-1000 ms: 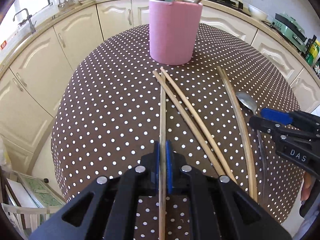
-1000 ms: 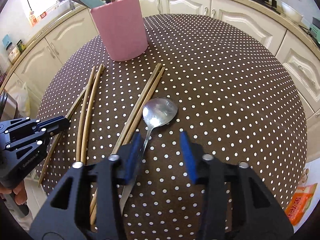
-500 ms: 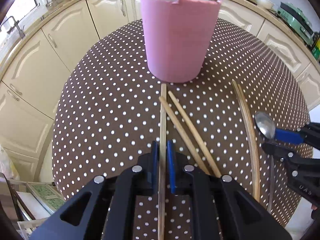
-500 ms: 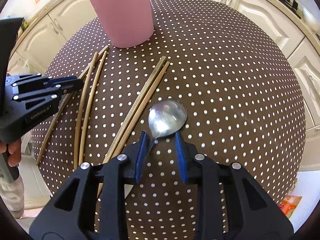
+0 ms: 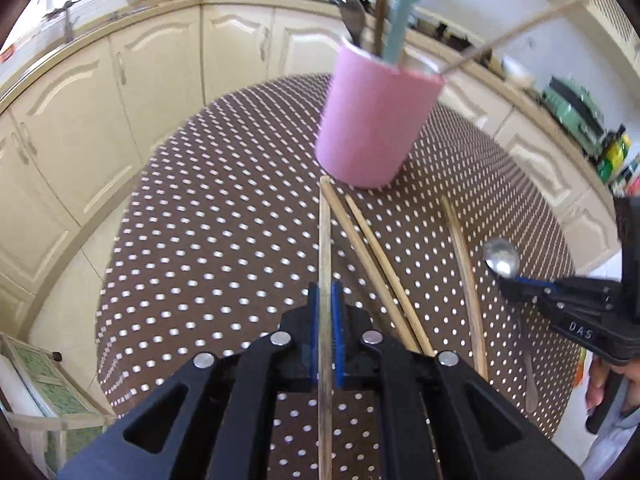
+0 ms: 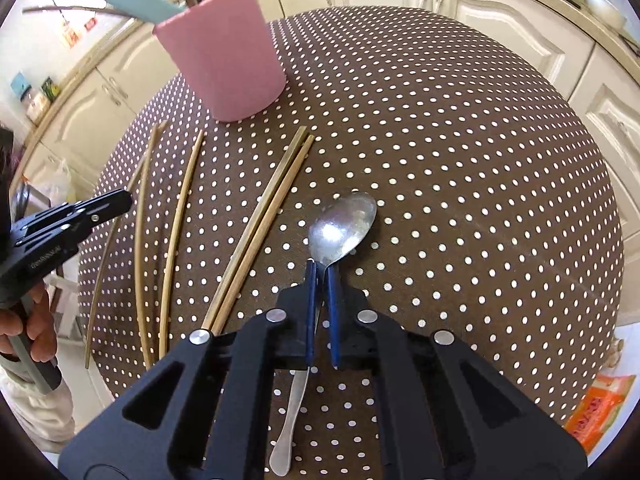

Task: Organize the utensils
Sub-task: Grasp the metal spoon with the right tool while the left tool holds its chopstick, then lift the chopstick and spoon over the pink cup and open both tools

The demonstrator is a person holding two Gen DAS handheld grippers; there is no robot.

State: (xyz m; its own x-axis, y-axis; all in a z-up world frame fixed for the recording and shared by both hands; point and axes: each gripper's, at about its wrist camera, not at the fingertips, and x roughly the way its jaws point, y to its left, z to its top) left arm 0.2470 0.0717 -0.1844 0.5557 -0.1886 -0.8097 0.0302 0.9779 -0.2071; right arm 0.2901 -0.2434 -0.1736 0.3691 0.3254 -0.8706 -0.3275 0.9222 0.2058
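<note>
Pink and cylindrical, the utensil holder stands on the brown polka-dot tablecloth of a round table, already holding a fork, a teal-handled tool and wooden sticks that lean out over its rim. The left gripper is clamped on a single bamboo chopstick, its blue pads pressing the shaft on both sides; the stick runs forward with its far tip just short of the holder's base. Beside that grip, to its right, two loose chopsticks lie slanted on the cloth, close alongside the held one, and further right a tight pair of chopsticks lies side by side. The right gripper is closed on the neck of a metal spoon, pads pinching just behind the bowl, with the handle passing back under the jaws and the bowl resting on the cloth. That tight pair lies just left of the spoon, near but apart from it. Cream kitchen cabinets ring the table, and an orange packet lies on the floor beyond its edge.
</note>
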